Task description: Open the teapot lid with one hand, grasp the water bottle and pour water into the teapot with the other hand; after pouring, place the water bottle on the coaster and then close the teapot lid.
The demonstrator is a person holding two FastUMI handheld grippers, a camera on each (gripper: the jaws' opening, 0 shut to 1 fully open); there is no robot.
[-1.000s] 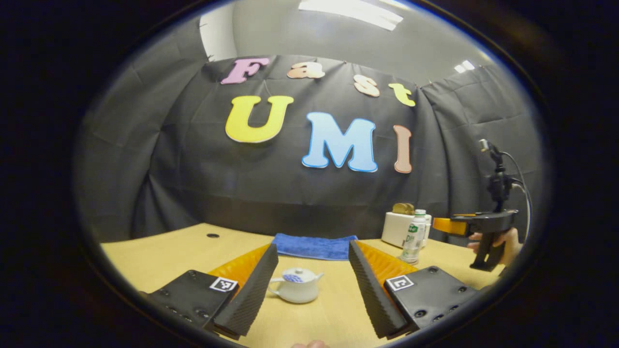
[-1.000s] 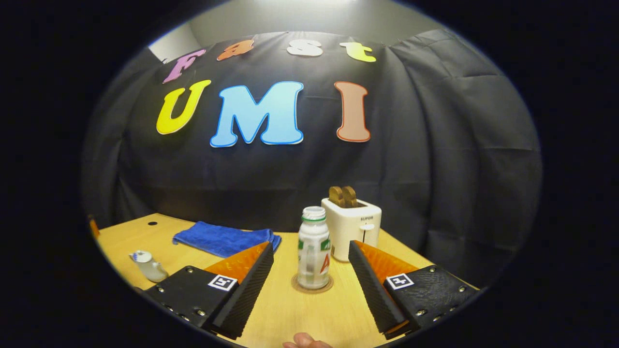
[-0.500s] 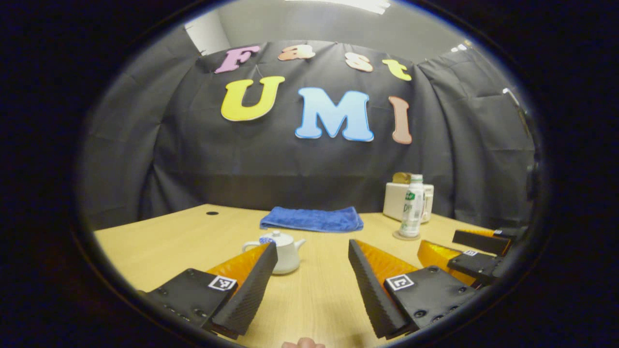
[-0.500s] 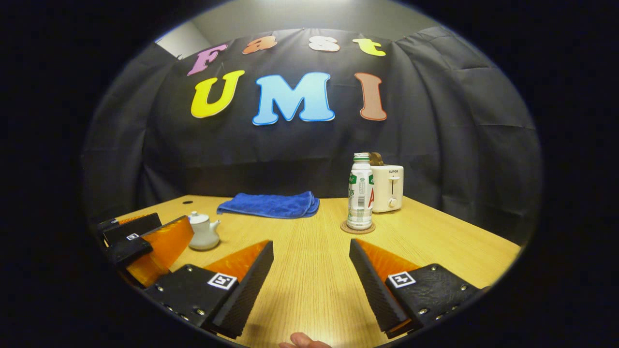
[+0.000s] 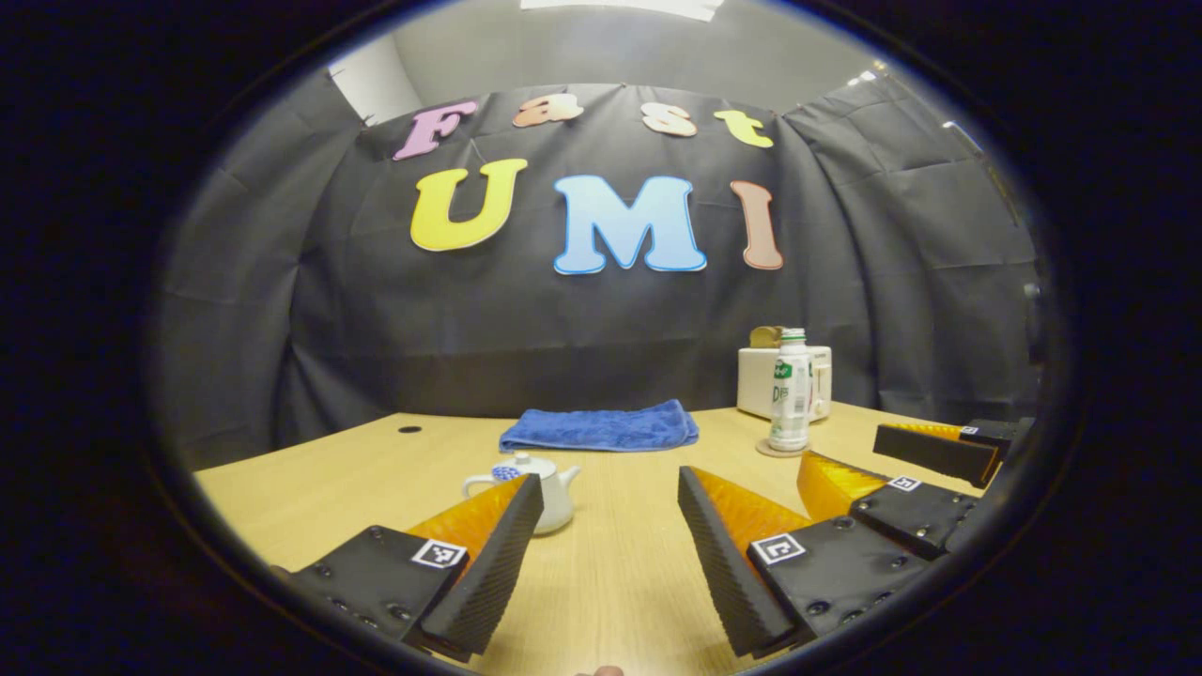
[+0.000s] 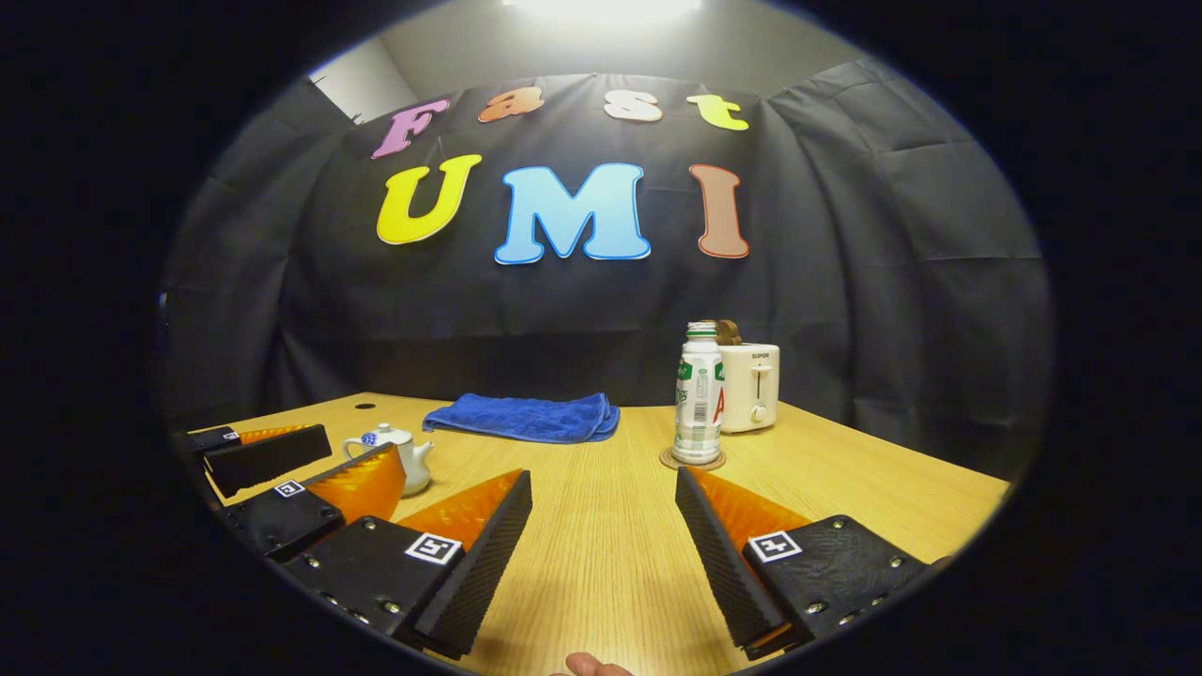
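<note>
Left gripper [image 5: 608, 554]: jaws spread, empty, low over table [image 5: 620, 582], now drawn back from teapot [image 5: 526, 488]. Right gripper [image 6: 603, 554]: jaws spread, empty, likewise pulled back since a second ago. Teapot: lid on, left of centre. Bottle [image 6: 698, 394]: upright on coaster [image 6: 692, 460], before toaster [image 6: 751, 385]. Cloth [image 6: 524, 417]: unmoved.

Illumination comes from an overhead ceiling light [image 6: 606, 7], blown out to glare in the right gripper view. The wooden surface [image 6: 601, 535] is evenly and brightly lit, with soft shadows. Both views are sharp at centre. Fisheye distortion bends the surface edge and darkens the periphery.
</note>
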